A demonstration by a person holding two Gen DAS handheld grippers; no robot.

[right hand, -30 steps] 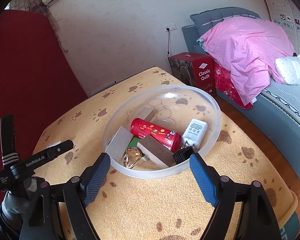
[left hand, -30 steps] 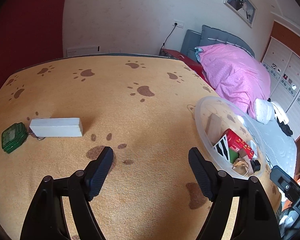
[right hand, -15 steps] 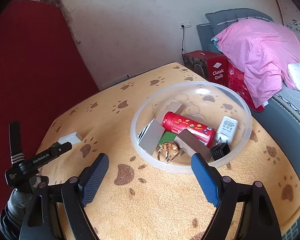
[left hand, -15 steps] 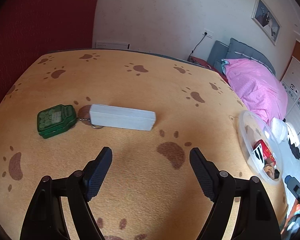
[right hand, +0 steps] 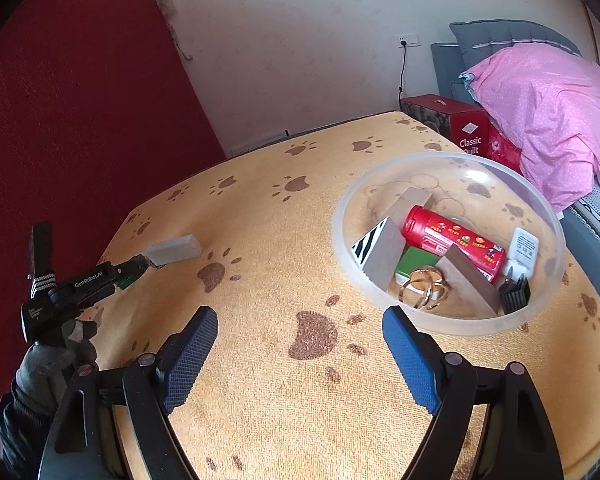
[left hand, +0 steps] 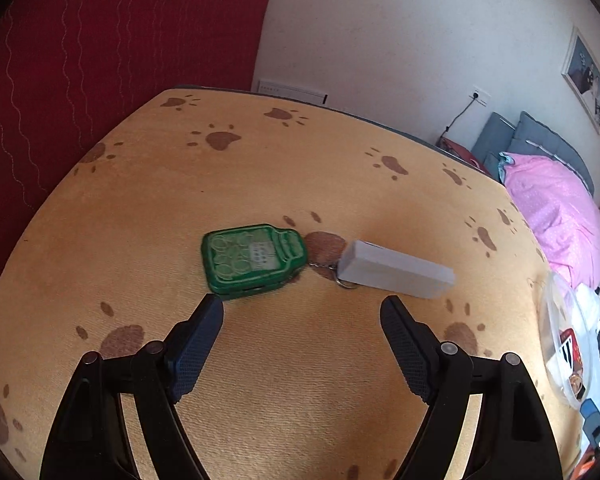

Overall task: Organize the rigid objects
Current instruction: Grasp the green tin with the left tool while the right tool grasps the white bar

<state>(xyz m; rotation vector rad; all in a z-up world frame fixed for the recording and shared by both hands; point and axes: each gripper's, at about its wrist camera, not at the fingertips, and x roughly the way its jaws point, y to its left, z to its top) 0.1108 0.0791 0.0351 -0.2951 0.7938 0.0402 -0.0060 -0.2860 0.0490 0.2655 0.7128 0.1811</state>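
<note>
A green bottle-shaped keychain toy [left hand: 254, 258] lies flat on the paw-print cloth, its ring and chain reaching under the end of a white rectangular block [left hand: 395, 268]. My left gripper [left hand: 301, 308] hangs open just short of both, the left fingertip [left hand: 210, 312] near the toy's lower edge, nothing between the jaws. In the right wrist view a clear plastic bowl [right hand: 341, 216] holds a red can [right hand: 451, 240], a striped grey block [right hand: 379, 256], gold rings [right hand: 423, 284], a brown block [right hand: 469, 276] and a white adapter [right hand: 521, 252]. My right gripper [right hand: 300, 320] is open and empty, left of the bowl.
The table [right hand: 260, 208] wears an orange cloth. A red curtain [left hand: 100, 60] stands behind its far left side. A bed with a pink quilt [right hand: 547, 112] and a red box [right hand: 467, 136] lie beyond the right edge. A gloved hand [right hand: 56, 356] holds the left gripper.
The left gripper swung left, bringing the green toy and white block from the view's left edge to just ahead of its jaws. The bowl shifted rightwards in both views. Both grippers stayed open.
</note>
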